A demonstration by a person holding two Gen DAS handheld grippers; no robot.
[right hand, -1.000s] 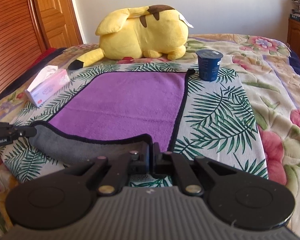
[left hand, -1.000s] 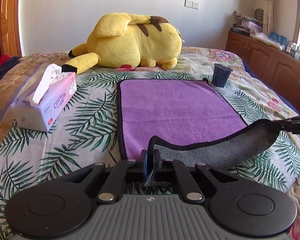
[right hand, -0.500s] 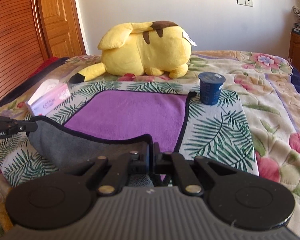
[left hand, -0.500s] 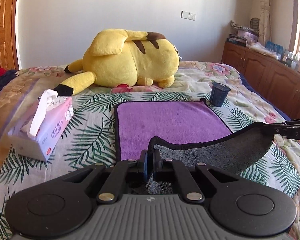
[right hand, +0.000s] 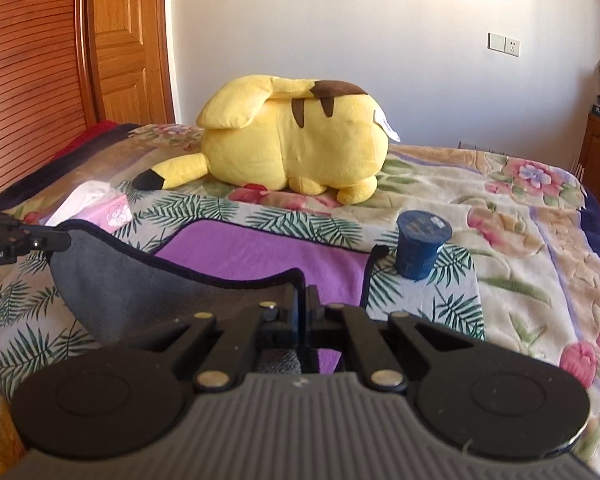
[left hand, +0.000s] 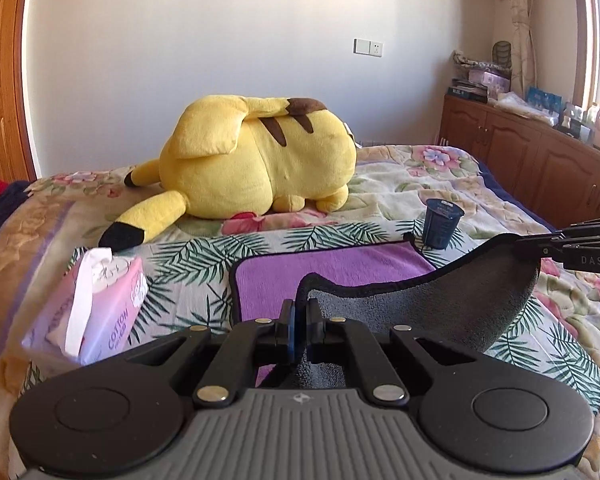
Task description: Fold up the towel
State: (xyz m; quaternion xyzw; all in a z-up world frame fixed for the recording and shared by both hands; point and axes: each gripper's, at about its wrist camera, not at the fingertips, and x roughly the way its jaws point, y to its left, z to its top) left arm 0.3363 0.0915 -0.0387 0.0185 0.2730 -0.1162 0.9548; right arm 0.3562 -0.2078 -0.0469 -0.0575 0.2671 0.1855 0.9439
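A purple towel (left hand: 332, 268) with a grey underside and black hem lies on the bed; it also shows in the right wrist view (right hand: 260, 252). Its near edge is lifted, so the grey underside (left hand: 440, 300) hangs between the two grippers. My left gripper (left hand: 300, 312) is shut on the near left corner. My right gripper (right hand: 302, 300) is shut on the near right corner. The right gripper also shows in the left wrist view (left hand: 540, 246), and the left gripper in the right wrist view (right hand: 56, 240).
A yellow plush toy (left hand: 256, 164) lies beyond the towel. A dark blue cup (left hand: 440, 226) stands at the towel's far right corner. A pink tissue box (left hand: 96, 304) sits to the left. Wooden cabinets (left hand: 540, 168) line the right wall.
Both grippers have risen and moved forward with the towel's near edge. More grey underside shows and less purple stays visible.
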